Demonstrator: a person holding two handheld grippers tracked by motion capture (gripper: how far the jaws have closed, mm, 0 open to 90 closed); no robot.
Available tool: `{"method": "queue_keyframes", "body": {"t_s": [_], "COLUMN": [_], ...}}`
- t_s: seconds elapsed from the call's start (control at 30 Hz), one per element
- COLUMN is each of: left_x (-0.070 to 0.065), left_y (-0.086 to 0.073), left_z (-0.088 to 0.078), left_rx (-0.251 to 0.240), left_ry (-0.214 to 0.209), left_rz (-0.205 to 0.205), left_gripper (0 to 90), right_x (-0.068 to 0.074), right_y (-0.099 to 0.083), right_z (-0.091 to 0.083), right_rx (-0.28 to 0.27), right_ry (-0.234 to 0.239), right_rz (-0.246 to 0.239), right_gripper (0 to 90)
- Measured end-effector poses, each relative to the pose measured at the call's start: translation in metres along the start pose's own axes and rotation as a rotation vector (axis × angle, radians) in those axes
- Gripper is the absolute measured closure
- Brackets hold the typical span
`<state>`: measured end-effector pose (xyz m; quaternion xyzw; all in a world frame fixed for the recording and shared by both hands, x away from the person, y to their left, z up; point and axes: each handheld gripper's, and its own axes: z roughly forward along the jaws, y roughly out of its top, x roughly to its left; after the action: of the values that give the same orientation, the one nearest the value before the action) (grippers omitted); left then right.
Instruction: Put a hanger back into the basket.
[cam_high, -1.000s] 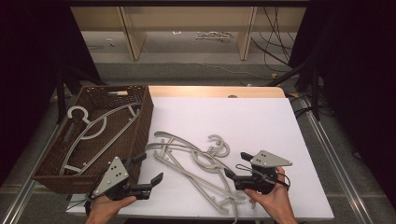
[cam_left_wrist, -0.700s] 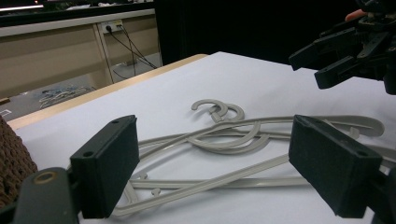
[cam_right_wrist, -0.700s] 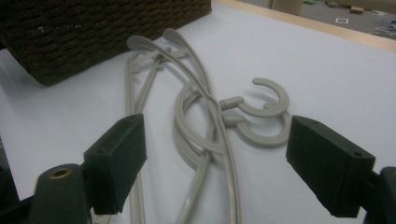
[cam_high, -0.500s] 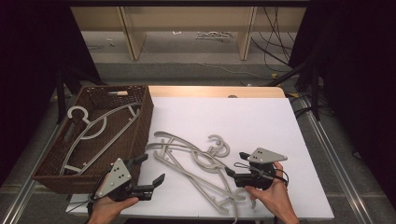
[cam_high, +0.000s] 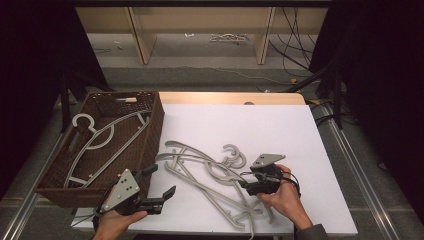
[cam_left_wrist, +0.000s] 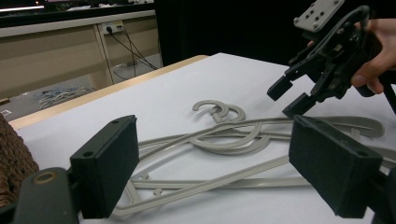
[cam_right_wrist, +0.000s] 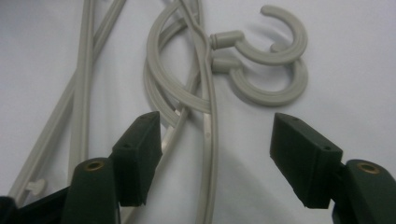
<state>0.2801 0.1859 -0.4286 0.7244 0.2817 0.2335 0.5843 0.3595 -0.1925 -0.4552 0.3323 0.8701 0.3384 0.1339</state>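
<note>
change since earlier: the right gripper (cam_high: 248, 181) has come a little lower and closer to the heap of hangers (cam_high: 210, 172) than a second ago; its jaws have just been closing, with a hanger's arm between them but not yet pinched; the left gripper (cam_high: 161, 181) has kept its place
right gripper: held in the person's right hand (cam_high: 282, 196) near the table's front right, pointing left at the heap; in the right gripper view the pads (cam_right_wrist: 140, 154) stand apart on either side of a thin grey bar, touching nothing
left gripper: held in the left hand (cam_high: 114, 221) at the front edge, just beside the basket's near corner; fingers spread wide and empty; aimed at the hangers
hangers on the table: several pale grey plastic hangers lie tangled flat on the white table (cam_high: 280, 125), near its middle front; two hooks (cam_right_wrist: 273, 70) lie one over the other on the side away from the person
basket: a brown woven basket (cam_high: 152, 127) stands at the table's left; two hangers (cam_high: 102, 142) already lie inside
handling: the hangers look light, stiff and smooth, so likely slippery; being interlocked, one may drag its neighbours along
where to hold: probably the straight arm just below the neck; a firm pinch across the thin bar; lift slowly to shake it free
</note>
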Motion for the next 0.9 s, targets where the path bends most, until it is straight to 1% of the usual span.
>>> {"method": "queue_keyframes", "body": {"t_s": [0.03,0.1,0.17,0.23,0.3,0.33,0.4,0.43,0.47,0.5,0.53,0.57,0.67,0.73,0.77,0.8,0.83,0.9], "left_x": [0.0,0.0,0.0,0.001,0.001,0.0,0.0,0.0,0.0,0.0,0.0,0.0,-0.001,-0.001,-0.001,-0.001,-0.001,-0.001], "left_y": [0.0,0.0,0.0,0.0,0.0,0.0,0.0,0.0,0.001,0.001,0.001,0.001,0.001,0.001,0.001,0.001,0.0,0.001], "left_z": [0.0,-0.001,-0.001,-0.001,-0.001,-0.002,-0.003,-0.003,-0.004,-0.004,-0.004,-0.004,-0.003,-0.003,-0.003,-0.003,-0.002,-0.002], "left_rx": [0.001,0.011,0.011,0.01,0.002,0.009,0.003,-0.003,-0.005,-0.006,-0.006,-0.005,0.001,0.0,-0.001,0.0,-0.004,0.001], "left_ry": [0.002,0.006,0.006,0.004,-0.002,0.002,-0.014,-0.016,-0.011,-0.008,-0.009,-0.011,-0.009,-0.012,-0.014,-0.013,-0.015,-0.014], "left_rz": [-0.003,0.001,0.0,-0.001,-0.002,-0.002,-0.037,-0.045,-0.039,-0.029,-0.028,-0.029,-0.021,-0.017,-0.017,-0.017,-0.018,-0.017], "left_gripper": [16.0,16.0,16.0,16.0,16.0,16.0,16.0,16.0,16.0,16.0,16.0,16.0,16.0,16.0,16.0,16.0,16.0,16.0], "right_x": [-0.001,-0.002,-0.004,-0.006,-0.006,-0.006,-0.006,-0.006,-0.007,-0.006,-0.005,-0.005,-0.005,-0.007,-0.007,-0.008,-0.008,-0.007], "right_y": [0.001,0.003,0.004,0.006,0.007,0.008,0.009,0.01,0.011,0.011,0.013,0.013,0.013,0.015,0.015,0.016,0.016,0.018], "right_z": [0.003,0.008,0.014,0.017,0.02,0.02,0.022,0.024,0.024,0.027,0.03,0.03,0.034,0.036,0.036,0.037,0.037,0.038], "right_rx": [0.008,0.05,0.064,0.092,0.098,0.122,0.131,0.125,0.139,0.125,0.153,0.153,0.19,0.185,0.185,0.186,0.194,0.201], "right_ry": [-0.002,0.017,0.01,0.028,0.023,0.03,0.029,0.019,0.039,0.033,0.046,0.046,0.059,0.054,0.054,0.053,0.055,0.046], "right_rz": [-0.006,-0.018,-0.024,-0.039,-0.027,-0.025,-0.024,-0.019,-0.024,-0.029,-0.027,-0.027,-0.021,-0.022,-0.022,-0.035,-0.026,-0.031], "right_gripper": [39.8,45.4,48.1,50.8,52.8,54.3,56.0,58.0,60.3,61.7,64.6,64.6,68.4,71.9,71.9,72.5,72.6,72.7]}}
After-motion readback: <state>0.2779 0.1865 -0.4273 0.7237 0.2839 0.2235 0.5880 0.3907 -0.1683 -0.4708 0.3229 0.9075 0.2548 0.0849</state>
